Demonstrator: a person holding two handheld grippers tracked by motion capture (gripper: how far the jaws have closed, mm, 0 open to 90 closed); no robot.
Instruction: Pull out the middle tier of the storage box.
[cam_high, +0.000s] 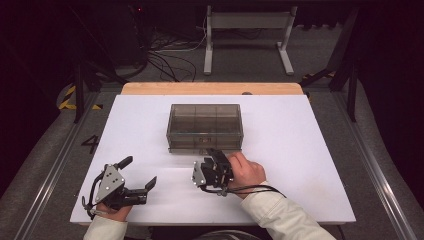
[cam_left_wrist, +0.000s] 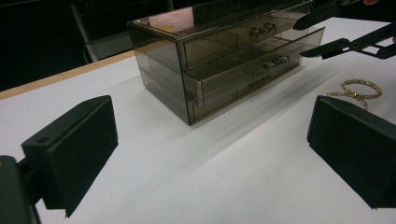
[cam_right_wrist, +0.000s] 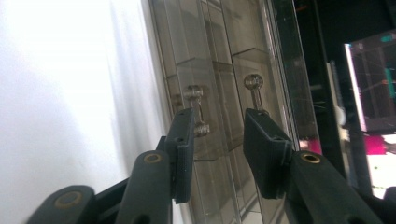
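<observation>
At the drawer box

Our right hand-held gripper (cam_right_wrist: 217, 126) stands partly open before the smoky drawer box (cam_high: 205, 127), holding nothing; our left hand-held gripper (cam_high: 140, 172) rests wide open, empty, on the worktop (cam_high: 300, 150).

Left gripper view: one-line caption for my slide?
Smoky drawer box, lower drawer ajar, gold chain on white table, right claw at the handles.

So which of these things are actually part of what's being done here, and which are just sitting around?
In the job:
- the smoky clear drawer box, its lower drawer slightly out
- the right gripper, jaws parted at the drawer handles
- probably the gold chain on the table beside the box

Just there:
- the left gripper, open, resting on the white table
- cables on the floor behind
</observation>
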